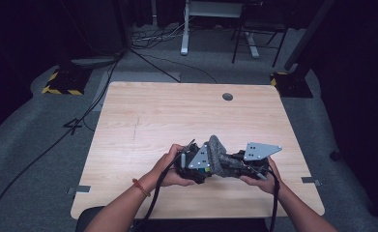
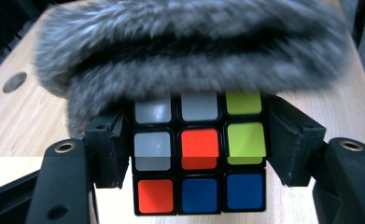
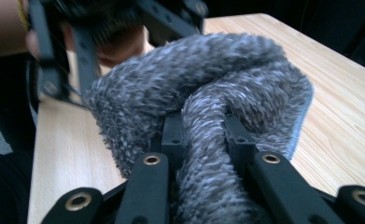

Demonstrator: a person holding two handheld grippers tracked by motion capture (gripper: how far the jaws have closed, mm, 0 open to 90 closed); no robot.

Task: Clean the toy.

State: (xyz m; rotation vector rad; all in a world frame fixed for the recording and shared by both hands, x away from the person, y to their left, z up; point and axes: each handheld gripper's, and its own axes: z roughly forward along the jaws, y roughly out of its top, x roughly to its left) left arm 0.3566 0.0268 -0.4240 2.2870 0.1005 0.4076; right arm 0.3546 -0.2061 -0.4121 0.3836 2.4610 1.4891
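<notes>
A Rubik's cube (image 2: 200,161) with grey, orange, lime and blue stickers sits clamped between the black jaws of my left gripper (image 2: 199,144), one pad on each side face. A fuzzy grey cloth (image 2: 189,51) lies over the cube's top. My right gripper (image 3: 202,135) is shut on a bunched fold of that same cloth (image 3: 203,98), which bulges out past its fingers. In the high view both grippers meet near the table's front, the left gripper (image 1: 196,164) and the right gripper (image 1: 239,166) on either side of the cloth (image 1: 219,155).
The light wooden table (image 1: 177,116) has a round cable hole (image 1: 227,96) at its far side. Grey carpet, cables and a desk frame (image 1: 186,29) lie beyond it. Both forearms come in from the near edge.
</notes>
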